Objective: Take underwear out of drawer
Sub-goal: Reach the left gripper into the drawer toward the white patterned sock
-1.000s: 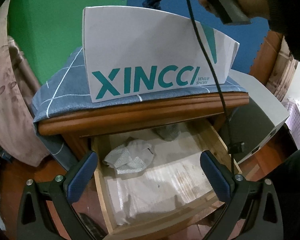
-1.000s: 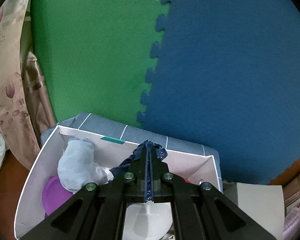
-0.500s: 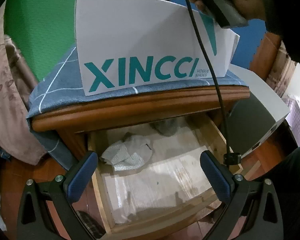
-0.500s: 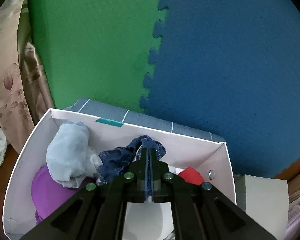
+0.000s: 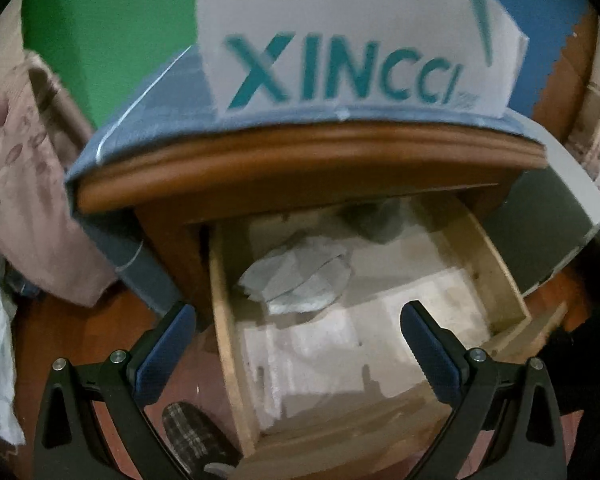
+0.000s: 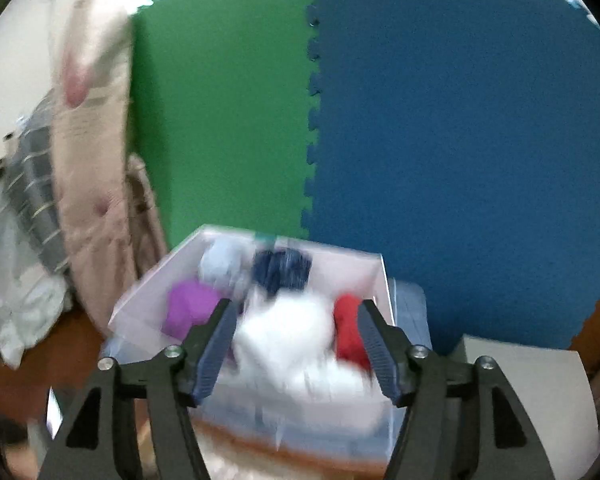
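Observation:
The wooden drawer [image 5: 224,344] stands pulled open under the nightstand top. A pale grey piece of underwear [image 5: 300,280] lies in its back left part, and a darker grey piece [image 5: 374,222] lies at the back. My left gripper [image 5: 298,320] is open and empty above the drawer front. My right gripper [image 6: 294,320] is open and empty above the white XINCCI box [image 6: 382,280], also in the left wrist view [image 5: 340,40]. A dark blue piece of underwear [image 6: 282,270] lies in the box with purple [image 6: 188,304], light blue [image 6: 222,260], white [image 6: 292,328] and red [image 6: 348,328] pieces.
The box stands on a blue-grey checked cloth [image 5: 156,112] over the nightstand [image 5: 300,164]. A grey-white box [image 5: 548,232] stands to the right of the drawer. A pink curtain [image 5: 24,184] hangs at left. A plaid slipper [image 5: 192,432] lies on the floor. Green and blue foam mats [image 6: 420,120] cover the wall.
My right gripper has opened and let go of the dark blue underwear, which now lies in the box, and has drawn back. My left gripper has moved nearer the drawer.

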Available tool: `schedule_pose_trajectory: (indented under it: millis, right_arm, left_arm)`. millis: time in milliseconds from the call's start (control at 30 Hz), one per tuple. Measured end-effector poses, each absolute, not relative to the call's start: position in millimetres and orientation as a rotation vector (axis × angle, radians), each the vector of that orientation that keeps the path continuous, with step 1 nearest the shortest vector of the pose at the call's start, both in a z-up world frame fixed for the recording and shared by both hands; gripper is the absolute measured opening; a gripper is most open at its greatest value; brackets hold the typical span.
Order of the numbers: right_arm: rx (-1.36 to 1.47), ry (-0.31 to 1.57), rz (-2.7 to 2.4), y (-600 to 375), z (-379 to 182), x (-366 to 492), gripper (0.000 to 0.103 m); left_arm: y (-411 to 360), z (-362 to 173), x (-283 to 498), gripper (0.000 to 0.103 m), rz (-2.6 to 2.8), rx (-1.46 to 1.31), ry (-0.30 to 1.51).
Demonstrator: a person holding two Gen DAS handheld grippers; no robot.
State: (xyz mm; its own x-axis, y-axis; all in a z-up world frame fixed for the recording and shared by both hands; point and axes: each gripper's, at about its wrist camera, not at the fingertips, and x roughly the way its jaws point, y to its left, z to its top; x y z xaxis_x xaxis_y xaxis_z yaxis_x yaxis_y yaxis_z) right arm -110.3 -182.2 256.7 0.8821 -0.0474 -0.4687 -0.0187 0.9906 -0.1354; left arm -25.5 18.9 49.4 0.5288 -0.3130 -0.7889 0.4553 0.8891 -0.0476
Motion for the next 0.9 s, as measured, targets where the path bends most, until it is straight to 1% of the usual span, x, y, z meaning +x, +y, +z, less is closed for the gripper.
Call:
schedule_pose_trajectory:
  millis: [33,100,133,200,300,367,467,600,667,700,733,767,833,900]
  right_arm:
    - [-0.175,0.493,-0.044,-182,237,-140,0.065]
    - [-0.219,0.525,-0.052,-180,207,-170,0.065]
    - [-0.241,0.574,-0.046,-179,178,-189,0.065]
    - [-0.231,0.664,-0.039,-179,137,-206,0.065]
    - [-0.252,0.751,-0.016,-178,96,-217,0.065]
    - [-0.280,0.783,-0.011,-178,93,-213,0.065]
    - [-0.229,0.784,0.025,-186,91,-214,0.065]
    - [-0.215,0.804,0.045,-180,88,-217,0.065]
    - [-0.244,0.810,0.052,-175,85,-217,0.065]
    - [-0.255,0.814,0.053,-173,83,-217,0.065]
    - [-0.272,0.822,0.060,-170,80,-216,0.065]
    - [-0.284,0.826,0.069,-167,79,-214,0.065]
    - [-0.302,0.829,0.083,-161,78,-214,0.065]
    - [-0.321,0.837,0.101,-154,75,-214,0.065]
  left_arm:
    - [21,46,-24,0.101,-0.452,0.177,0.910]
    - [24,37,-20,0.101,-0.440,0.189,0.920]
    - [23,33,-18,0.101,-0.441,0.198,0.927]
    - [18,28,-16,0.101,-0.442,0.252,0.918]
    - [0,28,-20,0.101,-0.502,0.401,0.844]
    - [-17,29,-28,0.101,-0.596,0.553,0.780]
    - [-44,20,-36,0.101,-0.739,0.797,0.705]
    - [-68,-4,-32,0.102,-0.861,1.041,0.683]
    - [-73,-14,-43,0.099,-0.898,1.138,0.587]
    - [-76,-16,-46,0.094,-0.914,1.158,0.581]
    - [-79,-18,-44,0.089,-0.950,1.174,0.621]
    - [-81,-19,-42,0.089,-0.973,1.183,0.656]
    - [-82,-23,-41,0.089,-1.003,1.202,0.651]
    - [-85,-32,-32,0.089,-1.005,1.211,0.697]
